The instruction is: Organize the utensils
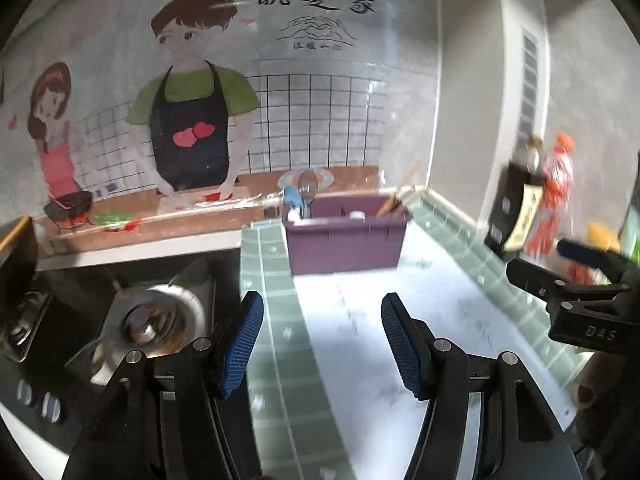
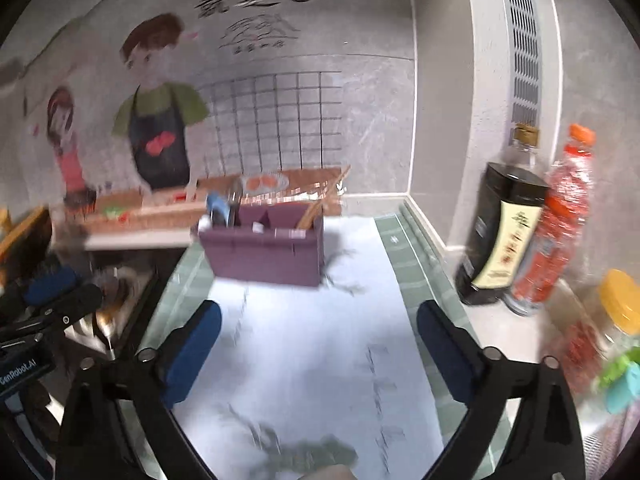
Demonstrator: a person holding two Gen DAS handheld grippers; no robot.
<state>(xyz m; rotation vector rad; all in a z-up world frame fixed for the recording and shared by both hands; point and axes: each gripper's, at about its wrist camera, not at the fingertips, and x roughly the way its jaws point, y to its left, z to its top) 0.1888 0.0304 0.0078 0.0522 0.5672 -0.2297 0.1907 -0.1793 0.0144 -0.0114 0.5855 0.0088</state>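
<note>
Both the left gripper (image 1: 322, 340) and right gripper (image 2: 319, 346) hover with jaws wide and empty over the surface (image 2: 304, 320); ahead of them stands the purple organizer (image 1: 346, 240), utensils (image 1: 306, 194) upright inside.

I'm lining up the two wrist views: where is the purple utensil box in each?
Left wrist: purple utensil box sits at centre, just above the middle, on the white mat.
Right wrist: the box sits left of centre, mid-height.
Shared landmark: the dark sauce bottle at right.
</note>
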